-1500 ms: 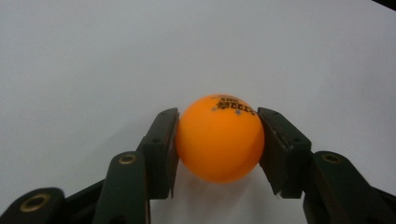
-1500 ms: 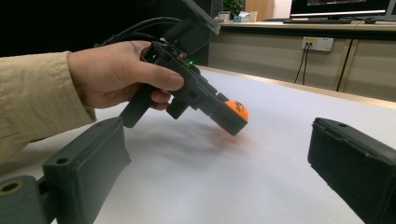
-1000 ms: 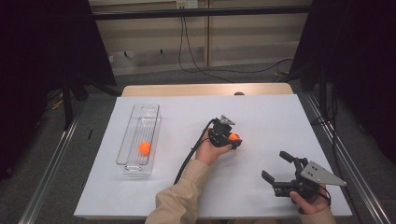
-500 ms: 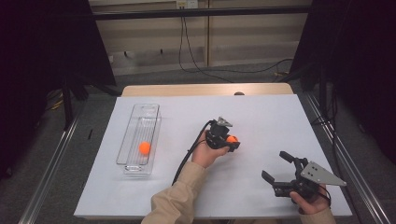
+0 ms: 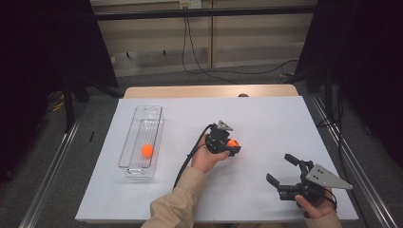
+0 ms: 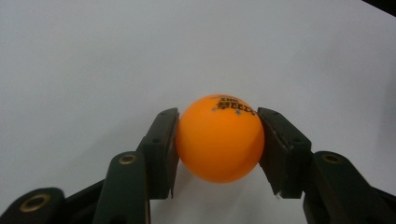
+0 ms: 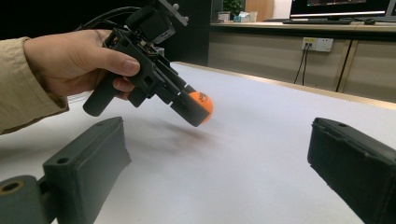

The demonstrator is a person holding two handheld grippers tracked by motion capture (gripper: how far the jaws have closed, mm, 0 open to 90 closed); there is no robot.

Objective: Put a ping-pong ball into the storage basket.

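My left gripper (image 5: 232,147) is shut on an orange ping-pong ball (image 5: 232,143) near the middle of the white table (image 5: 266,118). In the left gripper view both black pads press the sides of the ball (image 6: 219,138), whose printed mark faces up. The right gripper view shows the left gripper (image 7: 194,111) tilted downward with the ball (image 7: 202,103) just above the tabletop and a shadow under it. A second orange ball (image 5: 148,150) lies inside a clear narrow tray (image 5: 135,137) at the left. My right gripper (image 5: 279,167) stands open near the front right, with nothing between its jaws (image 7: 217,130).
A black cable (image 5: 187,159) trails from the left gripper along the beige sleeve (image 5: 176,209). Dark curtains flank the table, and cables lie on the floor beyond its far wooden edge (image 5: 209,91).
The left gripper with its ball has edged slightly to the left. The right gripper has stayed put.
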